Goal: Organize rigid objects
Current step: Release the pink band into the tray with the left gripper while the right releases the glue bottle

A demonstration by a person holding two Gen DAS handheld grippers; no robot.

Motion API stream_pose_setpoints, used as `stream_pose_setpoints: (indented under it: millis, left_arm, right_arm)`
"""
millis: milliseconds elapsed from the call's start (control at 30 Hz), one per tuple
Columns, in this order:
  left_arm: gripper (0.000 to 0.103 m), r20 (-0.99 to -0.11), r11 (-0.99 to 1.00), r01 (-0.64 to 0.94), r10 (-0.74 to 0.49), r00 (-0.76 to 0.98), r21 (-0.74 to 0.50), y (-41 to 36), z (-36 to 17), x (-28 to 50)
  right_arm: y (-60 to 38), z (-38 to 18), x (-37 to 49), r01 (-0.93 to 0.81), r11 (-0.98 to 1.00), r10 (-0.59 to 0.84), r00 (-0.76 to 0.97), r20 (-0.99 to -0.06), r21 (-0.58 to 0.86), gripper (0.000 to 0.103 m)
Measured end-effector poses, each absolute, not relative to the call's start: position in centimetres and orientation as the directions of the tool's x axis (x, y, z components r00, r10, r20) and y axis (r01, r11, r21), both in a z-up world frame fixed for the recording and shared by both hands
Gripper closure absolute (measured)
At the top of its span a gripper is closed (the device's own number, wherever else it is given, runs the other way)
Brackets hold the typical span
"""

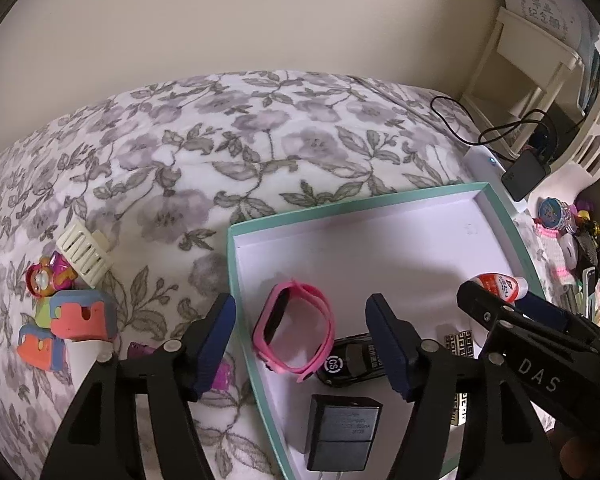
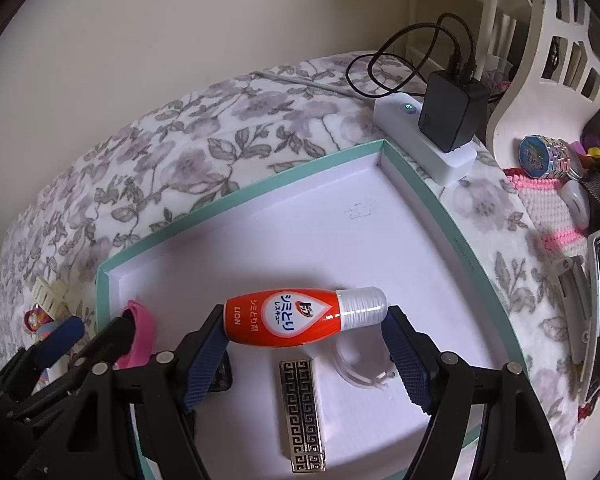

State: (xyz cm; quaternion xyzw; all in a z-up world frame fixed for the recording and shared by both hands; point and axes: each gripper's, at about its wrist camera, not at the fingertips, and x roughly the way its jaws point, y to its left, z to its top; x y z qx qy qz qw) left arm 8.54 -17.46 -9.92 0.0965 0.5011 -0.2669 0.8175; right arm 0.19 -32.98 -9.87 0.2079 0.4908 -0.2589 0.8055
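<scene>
A teal-rimmed white tray (image 1: 230,264) (image 2: 236,196) lies on a flowered blanket. In it are a pink smartwatch (image 1: 296,330), a black toy car (image 1: 350,362), a black charger (image 1: 344,434) and a patterned metal clip (image 2: 302,412). My left gripper (image 1: 302,346) is open over the tray's near left corner, the watch between its fingers. My right gripper (image 2: 306,350) holds an orange stain-remover bottle (image 2: 296,316) crosswise between its fingertips above the tray floor. The bottle also shows in the left wrist view (image 1: 496,282). A clear plastic ring (image 2: 360,368) lies below it.
Left of the tray on the blanket lie a cream hair claw (image 1: 84,252), a small toy figure (image 1: 46,278) and orange-and-blue blocks (image 1: 82,314). A white power strip with a black adapter (image 2: 450,116) sits behind the tray. Watches, a phone and trinkets (image 2: 572,208) crowd the right.
</scene>
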Motion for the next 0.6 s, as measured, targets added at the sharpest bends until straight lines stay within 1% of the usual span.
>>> stream_pose_setpoints:
  millis: [167,233,300,400,433,467,500,533,600]
  left_arm:
    - [0.031,-0.868,0.859,0.501,-0.325,0.375,-0.105,-16.9,-9.6,8.9]
    - [0.031,-0.868,0.868,0.485,-0.318,0.381,-0.105,-16.5,-9.5,9.1]
    - [0.031,-0.868,0.876,0.472,-0.311,0.387,-0.103,-16.2,-9.5,9.3]
    - [0.03,-0.866,0.89,0.447,-0.294,0.404,-0.093,-15.6,-9.4,9.6]
    - [0.028,-0.865,0.895,0.437,-0.288,0.411,-0.091,-15.4,-9.3,9.8]
    - [0.026,-0.863,0.901,0.424,-0.281,0.42,-0.087,-15.1,-9.3,10.0]
    - [0.015,-0.861,0.907,0.412,-0.273,0.428,-0.083,-14.8,-9.2,10.1]
    - [0.006,-0.859,0.913,0.4,-0.266,0.437,-0.079,-14.5,-9.2,10.3]
    - [0.005,-0.855,0.924,0.377,-0.248,0.456,-0.067,-14.0,-9.0,10.5]
  right_arm:
    - [-33.1,-10.2,0.2,0.632,0.774,-0.241,0.358,-0.902,0.045,0.023]
    - [-33.2,-10.2,0.1,0.637,0.77,-0.248,0.357,-0.901,0.04,0.019]
    - [-33.3,-10.2,0.0,0.642,0.766,-0.261,0.356,-0.897,0.031,0.009]
    - [-33.4,-10.2,-0.1,0.643,0.765,-0.274,0.356,-0.894,0.022,0.005]
    - [-33.4,-10.2,-0.2,0.644,0.764,-0.276,0.356,-0.893,0.02,0.004]
    - [-33.4,-10.2,-0.2,0.646,0.764,-0.284,0.357,-0.89,0.015,0.0]
    - [-33.3,-10.2,-0.2,0.646,0.763,-0.29,0.358,-0.888,0.011,0.0]
    - [-33.3,-10.1,-0.2,0.644,0.765,-0.297,0.357,-0.885,0.003,0.0]
    - [-33.2,-10.1,-0.2,0.636,0.771,-0.309,0.361,-0.88,-0.01,0.0]
